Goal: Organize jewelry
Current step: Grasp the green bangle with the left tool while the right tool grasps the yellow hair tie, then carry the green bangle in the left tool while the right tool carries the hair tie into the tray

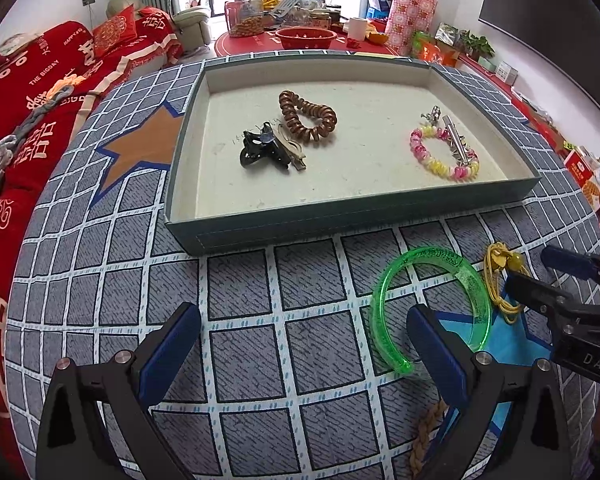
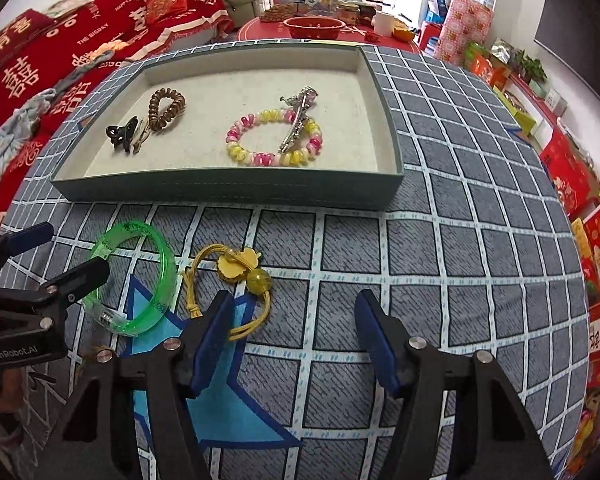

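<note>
A shallow grey-green tray [image 1: 340, 226] [image 2: 228, 190] holds a brown coil hair tie [image 1: 308, 118] [image 2: 166, 109], a black claw clip [image 1: 260, 148] [image 2: 120, 134], a pink and yellow bead bracelet [image 1: 444, 154] [image 2: 274, 138] and a silver clip [image 1: 454, 138] [image 2: 296, 120]. In front of it on the cloth lie a green bangle [image 1: 432, 308] [image 2: 136, 280] and a yellow cord charm [image 1: 500, 280] [image 2: 236, 276]. My left gripper [image 1: 304, 344] is open, its right finger inside the bangle's arc. My right gripper [image 2: 296, 336] is open, its left finger over the yellow cord.
The table wears a grey grid cloth with an orange star [image 1: 140, 148] and a blue star [image 2: 220, 400]. A brown braided cord [image 1: 424, 436] lies near the front edge. A red sofa [image 1: 32, 92] is at left, a cluttered red table [image 1: 300, 36] behind.
</note>
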